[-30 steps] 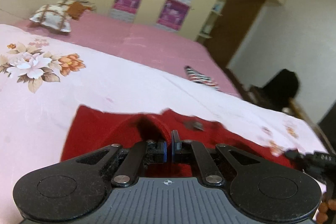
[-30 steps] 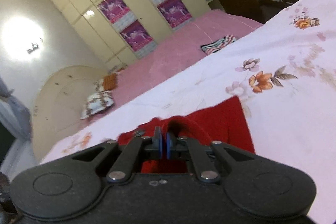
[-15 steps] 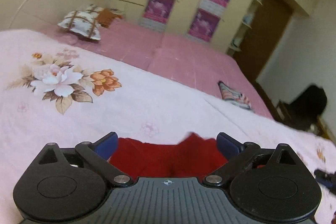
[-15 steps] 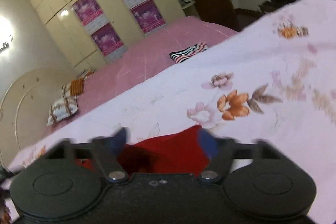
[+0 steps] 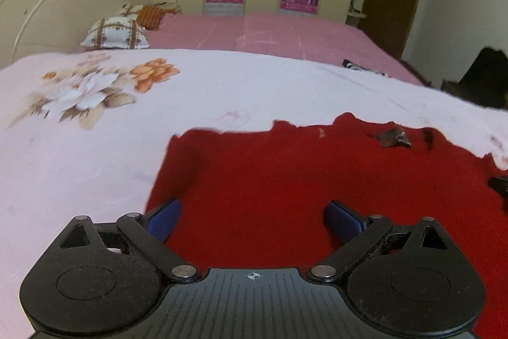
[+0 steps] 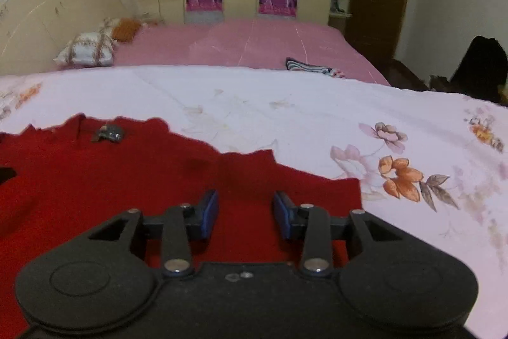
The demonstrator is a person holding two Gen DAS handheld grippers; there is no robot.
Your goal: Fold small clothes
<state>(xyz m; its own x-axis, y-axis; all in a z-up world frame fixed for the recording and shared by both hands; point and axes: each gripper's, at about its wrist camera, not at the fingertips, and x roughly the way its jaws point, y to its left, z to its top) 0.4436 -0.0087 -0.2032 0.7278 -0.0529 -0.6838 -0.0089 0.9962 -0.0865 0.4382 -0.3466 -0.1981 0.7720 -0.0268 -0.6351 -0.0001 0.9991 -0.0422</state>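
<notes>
Both grippers, clenched on the red garment (image 5: 317, 180) one second ago, are now standing released: left gripper (image 5: 252, 216) and right gripper (image 6: 246, 212) jaws spread, garment lying flat beneath and ahead on the bed (image 5: 222, 91).

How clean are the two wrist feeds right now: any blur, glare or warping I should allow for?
Left wrist: fisheye bows the bed sheet, dark corners, the red garment has a smeared far edge. Right wrist: blown-out ceiling glare at the top left, soft focus overall, the garment's far edge smeared; the striped cloth is blurry.
</notes>
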